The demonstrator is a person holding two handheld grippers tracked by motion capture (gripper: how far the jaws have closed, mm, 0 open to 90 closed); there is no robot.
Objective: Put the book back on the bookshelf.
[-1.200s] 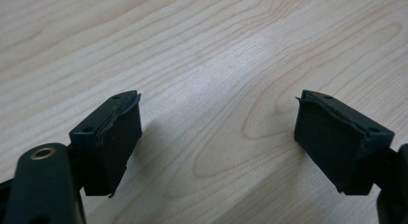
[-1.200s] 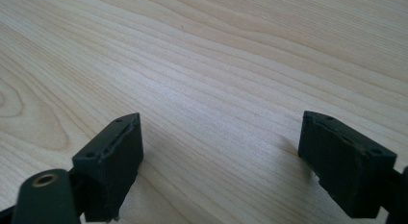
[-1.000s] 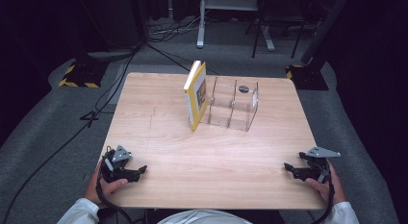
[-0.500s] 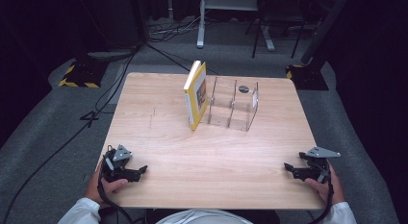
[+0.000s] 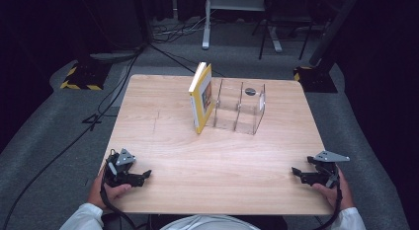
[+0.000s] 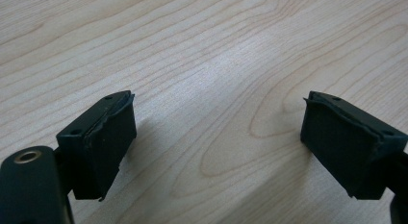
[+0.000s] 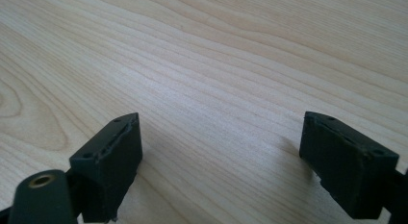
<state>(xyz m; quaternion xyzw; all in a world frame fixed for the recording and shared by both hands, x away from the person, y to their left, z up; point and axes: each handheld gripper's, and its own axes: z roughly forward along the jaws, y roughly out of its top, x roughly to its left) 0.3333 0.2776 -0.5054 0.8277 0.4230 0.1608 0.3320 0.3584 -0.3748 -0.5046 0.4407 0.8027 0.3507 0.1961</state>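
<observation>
Right now we hold the left gripper (image 5: 143, 176) low over the near left corner of the desk (image 5: 222, 166), its jaws spread wide with nothing between them; in the left gripper view there is bare wood grain between the two black pads (image 6: 103, 142). Likewise the right gripper (image 5: 295, 172) rests at the near right corner, released and empty, jaws wide over plain wood in the right gripper view. Moving outward, both grippers sit well apart from the things at the far middle of the desk: a yellow book (image 5: 202, 96) stands upright on its edge, leaning against or touching the left end of a clear acrylic rack (image 5: 239, 111) with upright dividers. The rack's slots look empty, and a small dark round spot (image 5: 250, 91) lies at its far side, too small for us to identify. We judge the work barely begun: the book is untouched and outside the slots, so reaching, grasping and placing all remain.
</observation>
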